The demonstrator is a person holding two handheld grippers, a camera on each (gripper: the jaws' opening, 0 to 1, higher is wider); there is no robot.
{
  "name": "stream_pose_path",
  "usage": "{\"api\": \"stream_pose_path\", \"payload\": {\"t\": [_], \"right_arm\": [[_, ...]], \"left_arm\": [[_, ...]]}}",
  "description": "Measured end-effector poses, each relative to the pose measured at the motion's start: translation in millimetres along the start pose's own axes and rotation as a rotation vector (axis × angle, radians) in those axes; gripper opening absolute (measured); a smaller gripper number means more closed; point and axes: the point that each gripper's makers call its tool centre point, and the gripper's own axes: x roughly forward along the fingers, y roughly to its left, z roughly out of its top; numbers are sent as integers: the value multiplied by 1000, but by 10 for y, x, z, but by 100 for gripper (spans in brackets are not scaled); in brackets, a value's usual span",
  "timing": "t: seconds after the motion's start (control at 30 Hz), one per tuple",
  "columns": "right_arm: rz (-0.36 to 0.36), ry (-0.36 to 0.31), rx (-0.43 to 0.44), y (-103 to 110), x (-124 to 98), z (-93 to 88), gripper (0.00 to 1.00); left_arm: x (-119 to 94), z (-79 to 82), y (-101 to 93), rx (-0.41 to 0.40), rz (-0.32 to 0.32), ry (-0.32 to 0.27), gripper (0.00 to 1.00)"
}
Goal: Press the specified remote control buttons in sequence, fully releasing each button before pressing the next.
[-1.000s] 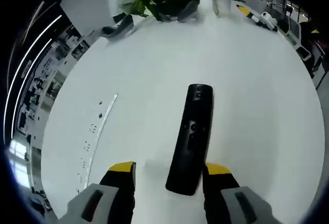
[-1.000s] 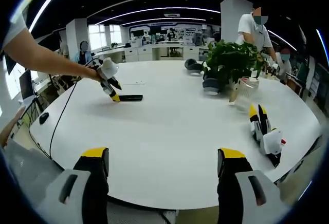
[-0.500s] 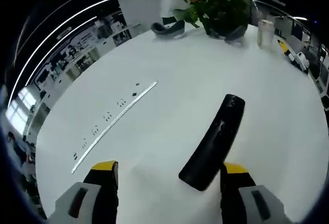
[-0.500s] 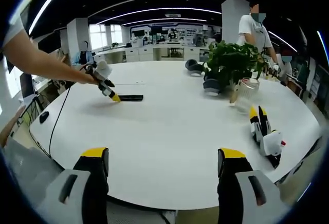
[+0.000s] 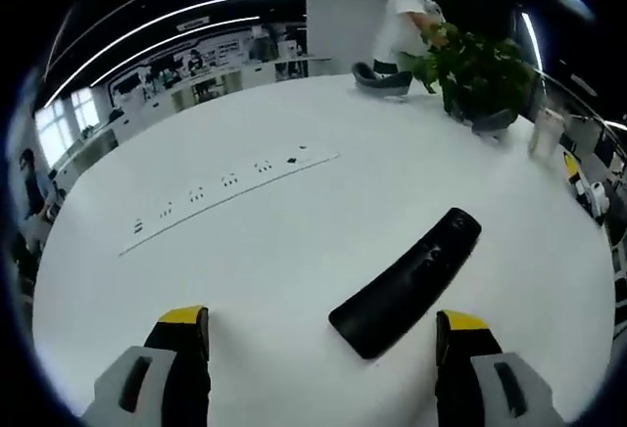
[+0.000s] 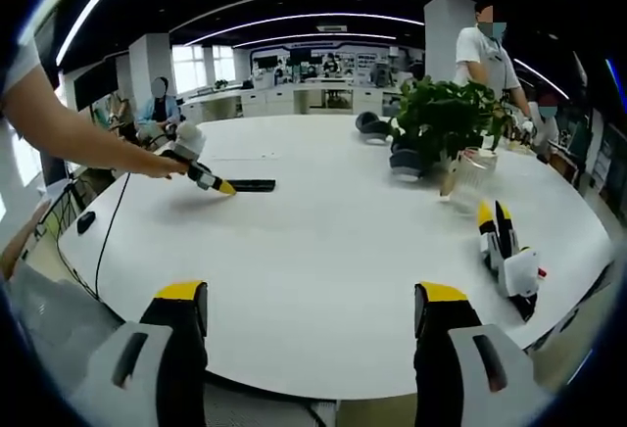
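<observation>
2 grippers, left (image 5: 318, 334) and right (image 6: 304, 314), were spread, empty. Remote (image 5: 407, 280), lower center, looked light, stiff, likely slippery; steady its near end.

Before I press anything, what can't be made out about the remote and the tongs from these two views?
- Long black remote control: left gripper view, button markings too small and dark to read.
- Same remote: right gripper view, far away, a thin sliver.
- Left tongs: lower parts cut by the picture's bottom edge.
- Right tongs: likewise cut off.
- Spare yellow-tipped gripper lying on the round white table: jaw state unclear.
</observation>
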Motion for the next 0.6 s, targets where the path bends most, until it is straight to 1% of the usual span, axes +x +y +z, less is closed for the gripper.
{"api": "stream_pose_path", "payload": {"t": [0.03,0.1,0.17,0.23,0.27,0.33,0.37,0.47,0.6], "right_arm": [[0,-1,0,1,-1,1,91],[1,-1,-2,4,-2,1,91],[2,-6,-1,6,-5,10,91],[3,-9,2,6,-8,14,91],[3,-10,3,5,-10,17,91],[4,-16,5,5,-14,25,91],[5,-18,6,5,-15,27,92],[12,-26,9,15,-21,41,92],[19,-34,11,27,-25,54,92]], "left_arm": [[-16,1,0,6,7,-11,100],[-38,-8,-13,-4,2,-15,100],[-60,-19,-50,-45,-12,-15,100],[-107,4,-63,-66,-10,-39,100],[-137,29,-89,-89,-20,-63,100],[-179,41,-122,-127,-31,-81,100],[-206,36,-125,-135,-32,-82,100],[-340,93,-134,-159,-25,-126,100],[-494,113,-168,-169,-23,-158,100]]}}
